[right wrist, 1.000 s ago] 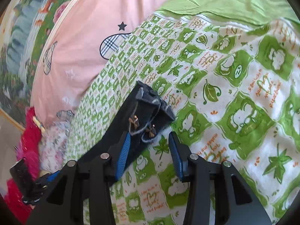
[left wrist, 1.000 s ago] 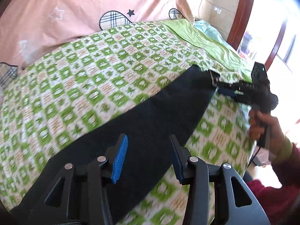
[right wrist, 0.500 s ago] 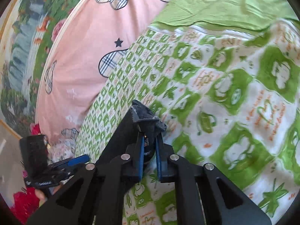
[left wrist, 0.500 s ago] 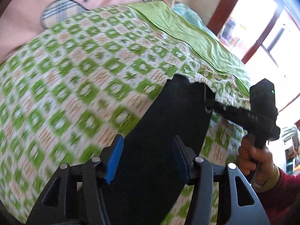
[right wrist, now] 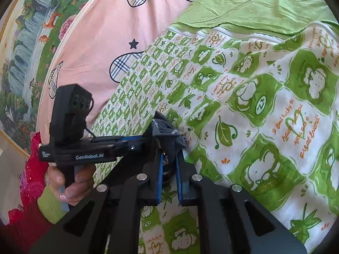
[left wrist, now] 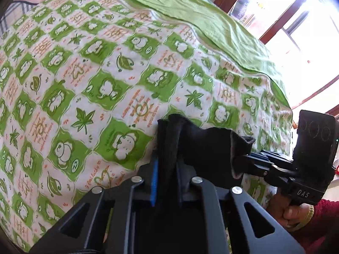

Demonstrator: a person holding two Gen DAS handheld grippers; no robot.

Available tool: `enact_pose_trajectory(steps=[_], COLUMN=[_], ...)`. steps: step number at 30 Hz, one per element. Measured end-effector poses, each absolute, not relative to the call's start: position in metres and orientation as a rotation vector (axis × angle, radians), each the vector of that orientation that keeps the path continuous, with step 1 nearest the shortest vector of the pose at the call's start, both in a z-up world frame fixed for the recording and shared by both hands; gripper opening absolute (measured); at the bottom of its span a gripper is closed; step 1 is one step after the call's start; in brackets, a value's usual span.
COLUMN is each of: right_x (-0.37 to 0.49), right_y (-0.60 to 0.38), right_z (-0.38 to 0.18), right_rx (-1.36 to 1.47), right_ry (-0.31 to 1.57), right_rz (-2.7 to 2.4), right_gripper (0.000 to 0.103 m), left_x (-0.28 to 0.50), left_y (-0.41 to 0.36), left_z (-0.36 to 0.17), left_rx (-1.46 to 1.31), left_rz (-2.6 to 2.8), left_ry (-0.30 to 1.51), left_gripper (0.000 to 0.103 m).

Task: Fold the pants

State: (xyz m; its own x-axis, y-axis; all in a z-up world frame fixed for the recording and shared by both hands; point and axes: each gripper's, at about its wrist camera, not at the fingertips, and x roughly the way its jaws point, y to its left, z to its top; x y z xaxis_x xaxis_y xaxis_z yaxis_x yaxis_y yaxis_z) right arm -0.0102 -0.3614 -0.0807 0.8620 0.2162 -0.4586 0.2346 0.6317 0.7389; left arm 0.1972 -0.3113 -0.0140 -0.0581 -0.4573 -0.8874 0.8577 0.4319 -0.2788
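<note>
So, left wrist view: the left gripper (left wrist: pixel 167 169) has just been closing and pinches the dark pants (left wrist: pixel 203 144) over the quilt (left wrist: pixel 95 74). Right wrist view: the right gripper (right wrist: pixel 169 165) is clamped on the same bunched edge.
</note>
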Motion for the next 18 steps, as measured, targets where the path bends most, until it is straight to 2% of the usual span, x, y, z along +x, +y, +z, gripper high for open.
enact_pose_trajectory(steps=[6, 18], right_x=[-0.011, -0.014], right_y=[-0.356, -0.315], right_z=[-0.069, -0.011], right_rx=[0.884, 0.866], right_ry=[0.519, 0.403], right_rz=[0.037, 0.335], right_gripper=[0.012, 0.012], left_x=[0.188, 0.163], left_y=[-0.292, -0.213], left_z=[0.006, 0.083], left_rx=[0.362, 0.198], left_rz=[-1.131, -1.111], left_ry=[1.117, 0.954], left_gripper=[0.009, 0.009])
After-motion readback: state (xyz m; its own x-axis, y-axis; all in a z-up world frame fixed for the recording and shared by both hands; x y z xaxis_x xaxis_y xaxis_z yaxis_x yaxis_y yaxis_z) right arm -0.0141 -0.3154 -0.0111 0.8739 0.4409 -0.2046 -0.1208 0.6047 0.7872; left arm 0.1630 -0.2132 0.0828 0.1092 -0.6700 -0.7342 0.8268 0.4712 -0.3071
